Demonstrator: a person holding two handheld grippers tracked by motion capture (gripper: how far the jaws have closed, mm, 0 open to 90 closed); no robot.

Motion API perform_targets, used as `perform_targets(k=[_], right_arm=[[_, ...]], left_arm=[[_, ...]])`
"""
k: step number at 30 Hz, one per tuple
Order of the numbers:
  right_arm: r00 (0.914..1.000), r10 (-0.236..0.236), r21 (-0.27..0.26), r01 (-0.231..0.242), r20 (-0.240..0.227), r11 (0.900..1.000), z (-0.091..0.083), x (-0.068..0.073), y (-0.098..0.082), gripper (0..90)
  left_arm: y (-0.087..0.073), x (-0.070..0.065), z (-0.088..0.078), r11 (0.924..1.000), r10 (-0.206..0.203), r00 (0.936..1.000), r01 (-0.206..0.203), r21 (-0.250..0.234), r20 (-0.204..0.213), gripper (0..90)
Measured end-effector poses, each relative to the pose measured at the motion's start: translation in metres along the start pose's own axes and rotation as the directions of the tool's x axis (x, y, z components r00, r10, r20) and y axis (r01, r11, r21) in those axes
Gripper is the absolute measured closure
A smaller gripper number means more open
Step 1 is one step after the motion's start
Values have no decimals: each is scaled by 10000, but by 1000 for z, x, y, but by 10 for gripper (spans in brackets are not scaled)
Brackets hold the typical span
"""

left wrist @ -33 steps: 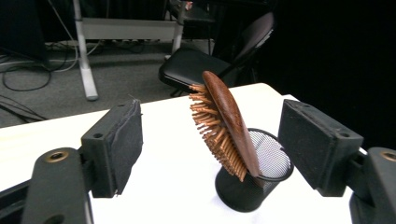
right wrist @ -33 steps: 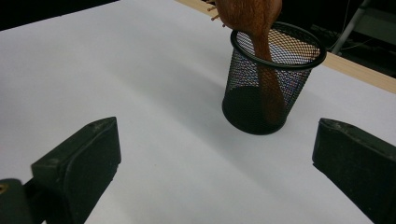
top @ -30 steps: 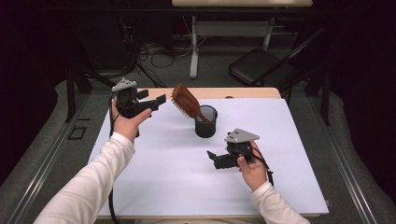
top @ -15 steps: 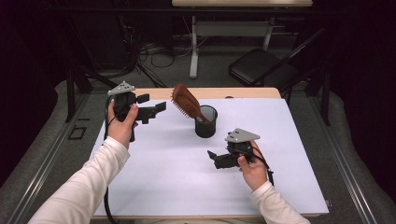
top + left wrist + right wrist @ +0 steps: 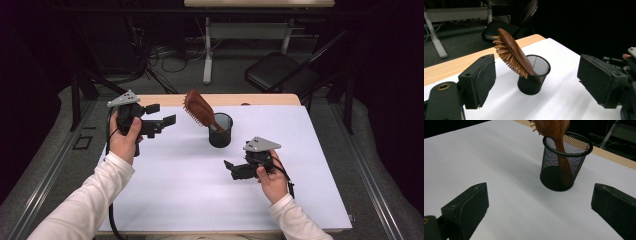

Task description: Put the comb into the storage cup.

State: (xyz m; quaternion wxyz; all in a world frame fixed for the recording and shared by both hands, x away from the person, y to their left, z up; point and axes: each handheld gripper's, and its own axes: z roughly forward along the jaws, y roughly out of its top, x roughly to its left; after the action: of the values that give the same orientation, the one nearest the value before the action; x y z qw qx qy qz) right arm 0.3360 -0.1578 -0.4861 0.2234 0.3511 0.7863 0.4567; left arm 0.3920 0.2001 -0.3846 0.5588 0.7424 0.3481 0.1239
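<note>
Spanning most of the high view, the worktop (image 5: 165, 200) carries a white sheet that leaves a bare wooden strip along the far edge. Wide open sheet lies on every side of the black mesh cup (image 5: 220, 130), which stands upright near the far middle, well in from the left, right and near edges. Beyond the far edge, a folding chair (image 5: 280, 75) and a desk frame (image 5: 207, 55) stand on the floor, well apart from the work.

A wooden hairbrush (image 5: 198, 108) sits handle-down in the cup, its head tilted up and to the left over the rim, bristles facing down-left.

Left tool (image 5: 159, 115): raised above the left part of the worktop in an upright fist, pointing level toward the brush. Its jaws are released and wide, nothing between them; the brush and cup lie ahead of the gap, apart from both pads.

Right tool (image 5: 228, 166): held low over the sheet, near and to the right of the cup, pointing left and slightly away. Its jaws are released, gripping nothing, with bare sheet between them.
</note>
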Motion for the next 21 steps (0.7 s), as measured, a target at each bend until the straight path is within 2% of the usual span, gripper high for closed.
perform_targets(k=[6,8,10,12,16,21], right_arm=[[10000,7,-43,-7,-60,10000,-1,0,1,12],[10000,50,-72,-50,-56,10000,-1,0,2,13],[10000,39,-76,-39,-77,10000,-1,0,2,13],[9999,36,-68,-37,-104,10000,-2,0,2,13],[9999,11,-93,-13,-131,10000,-2,1,3,13],[9998,-18,-131,15,-191,9999,-2,2,5,13]], left_arm=[[-2,-3,-5,9999,170,9998,-170,28,144,155],[-5,-6,-7,9995,-271,9978,282,-167,599,155],[-6,-11,-8,9994,-268,9971,284,-217,709,155],[-8,-17,-8,9995,-108,9965,132,-291,830,155],[-11,-25,-11,9992,234,9966,-208,-346,785,155],[-16,-30,-14,9991,164,9941,-122,-400,1068,156]])
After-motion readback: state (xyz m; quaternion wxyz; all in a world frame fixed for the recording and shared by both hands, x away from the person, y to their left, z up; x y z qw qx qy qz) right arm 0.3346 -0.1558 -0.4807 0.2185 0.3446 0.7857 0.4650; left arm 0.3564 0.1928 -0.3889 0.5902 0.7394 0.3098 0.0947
